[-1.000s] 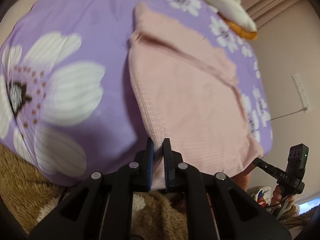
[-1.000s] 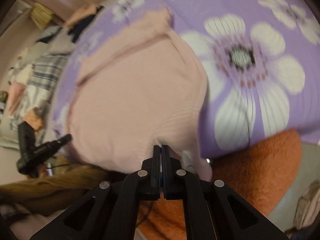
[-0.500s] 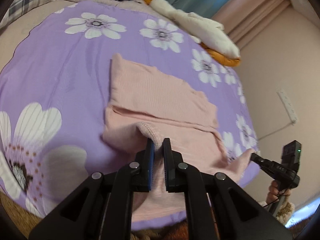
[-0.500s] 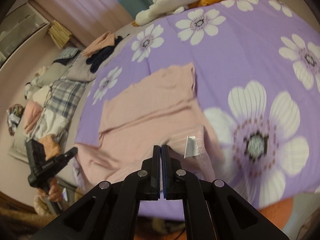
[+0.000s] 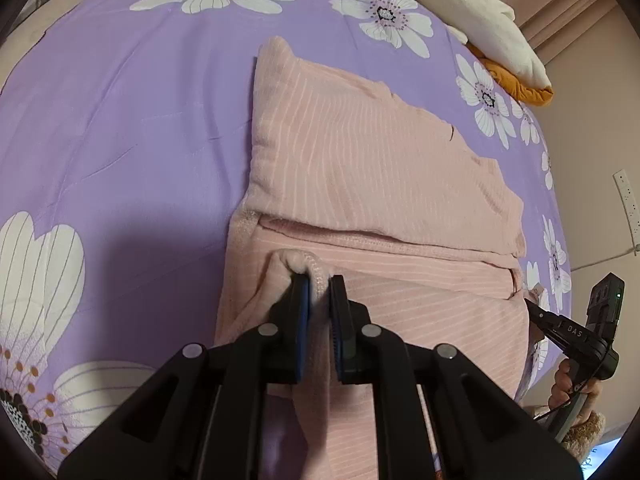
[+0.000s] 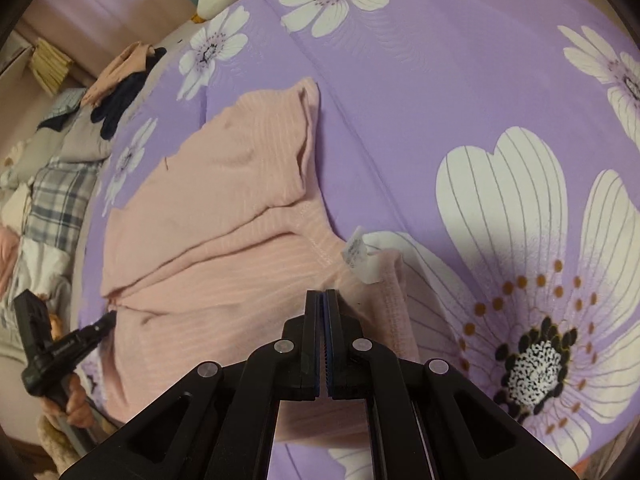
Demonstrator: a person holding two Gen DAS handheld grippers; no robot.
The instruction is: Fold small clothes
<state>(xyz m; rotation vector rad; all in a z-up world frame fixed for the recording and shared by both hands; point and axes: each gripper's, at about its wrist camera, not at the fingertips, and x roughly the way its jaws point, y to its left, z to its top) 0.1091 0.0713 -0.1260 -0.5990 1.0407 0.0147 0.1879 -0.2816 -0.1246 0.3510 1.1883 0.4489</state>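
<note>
A pink ribbed knit garment (image 5: pixel 372 168) lies on a purple flowered bedspread (image 5: pixel 132 112). Its near part is lifted and carried over the far part. My left gripper (image 5: pixel 319 284) is shut on the garment's hem at its left near corner. My right gripper (image 6: pixel 325 298) is shut on the hem at the other corner, next to a white care label (image 6: pixel 360 254). The garment also shows in the right wrist view (image 6: pixel 224 184). Each gripper shows in the other's view, the right one (image 5: pixel 576 336) and the left one (image 6: pixel 60 348).
A white and orange plush or blanket (image 5: pixel 492 36) lies at the far edge of the bed. A pile of clothes, plaid and dark (image 6: pixel 68 184), lies off the bed's left side. A wall with a power strip (image 5: pixel 628 200) is at the right.
Both grippers have lifted the garment's near hem and carried it forward over the far part. The fold has travelled away from the bed's near edge.
</note>
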